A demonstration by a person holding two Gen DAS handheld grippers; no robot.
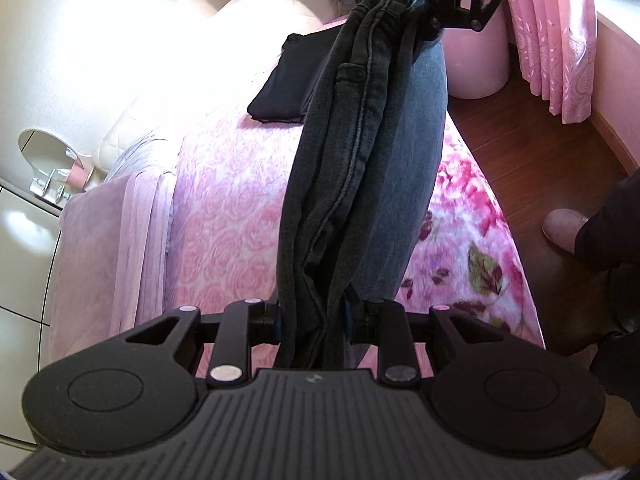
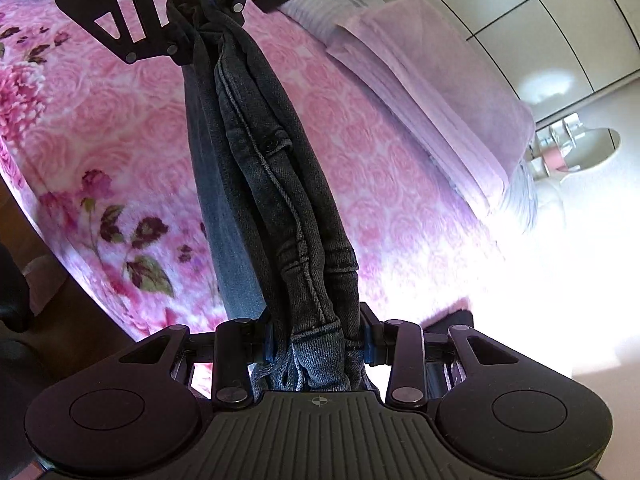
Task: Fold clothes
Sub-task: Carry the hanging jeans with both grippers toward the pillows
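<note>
Bed (image 1: 224, 208) under pink rose cover fills both views; jeans (image 1: 360, 152) hang in the air above it, strung between the two grippers, bunched into a thick rope instead of lying flat; a lower layer sags beneath the top edge.

Left gripper (image 1: 314, 320) clamped on one end of the jeans; right gripper (image 2: 316, 344) clamped on the other end, hem fabric wadded between its fingers.

Risks, biggest first:
- jeans are twisted and gathered along the seam; laid down like this, I'd expect a lumpy, skewed fold, not a clean one; needs a shake or spread first
- both grips hold thick wads, not a single edge; layers could slip out unevenly under tension, one side dropping
- hanging layer may drag across the cover on lowering and roll under itself
- folded dark garment (image 1: 288, 80) sits on the bed just beyond the jeans; a landing too far that way could knock it
- purple blanket (image 2: 432, 92) stack lies near the bed's edge; a wide swing may catch it
</note>
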